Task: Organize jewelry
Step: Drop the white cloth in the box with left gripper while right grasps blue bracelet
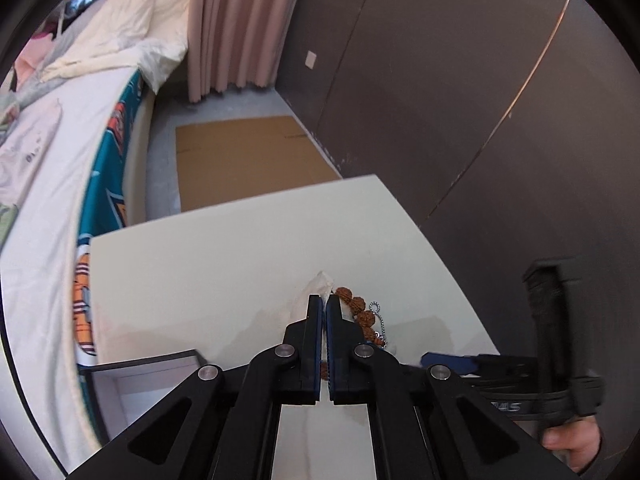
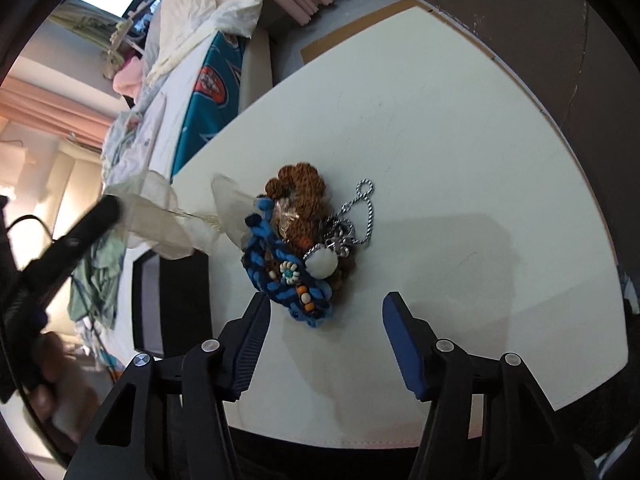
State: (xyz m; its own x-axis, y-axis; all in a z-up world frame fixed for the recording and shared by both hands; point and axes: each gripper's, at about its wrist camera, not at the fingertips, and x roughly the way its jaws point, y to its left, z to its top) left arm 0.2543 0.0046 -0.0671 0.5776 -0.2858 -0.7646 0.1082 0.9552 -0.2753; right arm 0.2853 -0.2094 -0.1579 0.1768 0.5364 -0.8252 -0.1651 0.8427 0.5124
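Observation:
A heap of jewelry lies on the white table (image 2: 440,140): a brown beaded bracelet (image 2: 298,188), a blue braided bracelet (image 2: 280,276) with small beads, a white stone pendant (image 2: 324,264) and a silver chain (image 2: 362,208). My right gripper (image 2: 326,318) is open, just in front of the heap, with nothing between its fingers. My left gripper (image 1: 324,304) is shut on a sheer white organza pouch (image 1: 320,284), which it holds up beside the heap; the pouch also shows in the right wrist view (image 2: 160,216). The brown beads (image 1: 360,312) and chain (image 1: 378,316) show behind its fingers.
A dark open box with a pale inside (image 1: 132,380) stands at the table's left edge, also in the right wrist view (image 2: 152,304). A bed with white bedding (image 1: 52,152) runs along the left. Cardboard (image 1: 240,160) lies on the floor beyond the table. A dark wall (image 1: 460,80) stands on the right.

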